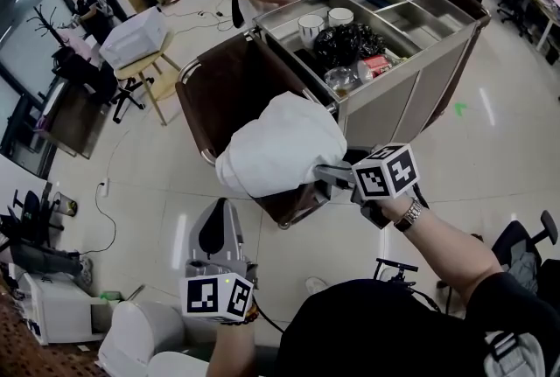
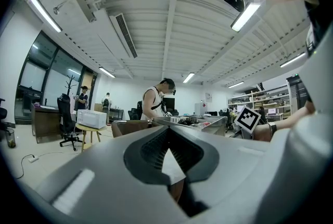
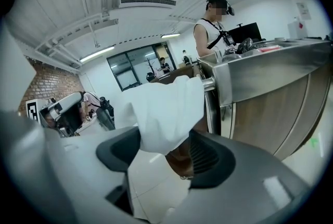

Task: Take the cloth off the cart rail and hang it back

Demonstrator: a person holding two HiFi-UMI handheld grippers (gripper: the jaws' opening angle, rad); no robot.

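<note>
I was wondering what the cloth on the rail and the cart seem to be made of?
The cloth looks like soft white fabric, matte: it folds and drapes loosely. The cart seems brushed stainless steel on top, by its dull grey sheen, with wood-look side panels, possibly laminate.

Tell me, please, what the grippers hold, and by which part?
Nothing is held: the cloth hangs on the cart rail between the right gripper's open jaws, unpinched; the left gripper is shut, empty.

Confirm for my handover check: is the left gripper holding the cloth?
No, the left gripper is empty, clear of the cloth on the cart.
</note>
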